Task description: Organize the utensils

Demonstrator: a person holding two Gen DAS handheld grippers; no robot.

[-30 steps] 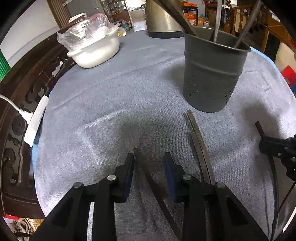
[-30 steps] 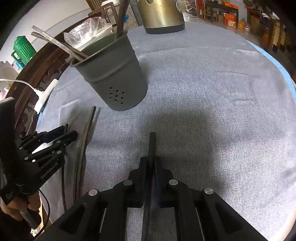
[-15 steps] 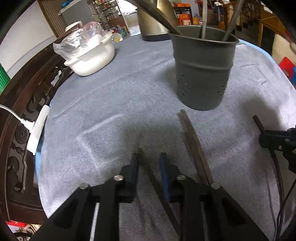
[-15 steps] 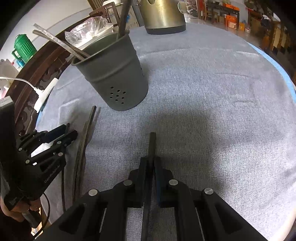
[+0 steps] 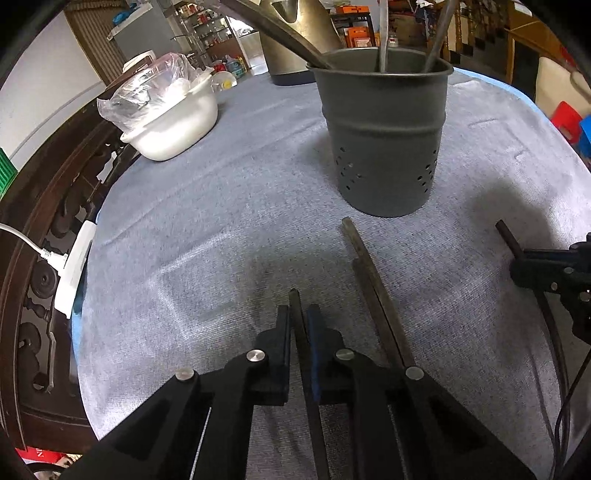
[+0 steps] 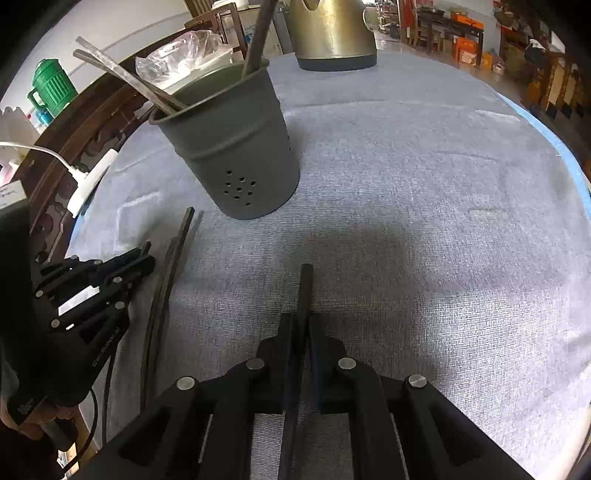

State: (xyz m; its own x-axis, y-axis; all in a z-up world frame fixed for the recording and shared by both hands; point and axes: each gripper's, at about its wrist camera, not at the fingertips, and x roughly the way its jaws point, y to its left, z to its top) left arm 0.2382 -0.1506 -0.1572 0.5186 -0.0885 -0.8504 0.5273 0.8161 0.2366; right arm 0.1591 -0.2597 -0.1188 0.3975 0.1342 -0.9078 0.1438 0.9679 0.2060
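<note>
Left wrist view: left tongs (image 5: 298, 325) clamped on a dark chopstick (image 5: 295, 306); right tongs (image 6: 302, 332) likewise pinched on another stick (image 6: 306, 291). Several utensils already upright in grey holder (image 5: 384, 147), far centre. Two loose sticks (image 5: 373, 280) left on counter (image 5: 221, 221).

Black hand-held gripper (image 5: 298, 325) with silver screws, blue pads.

From my feed: dark carved wooden rail (image 5: 33, 236) ran behind the table, white wall (image 5: 44, 74) beyond, cluttered shelves (image 5: 207, 33) and wooden chairs (image 6: 554, 81) further back.
</note>
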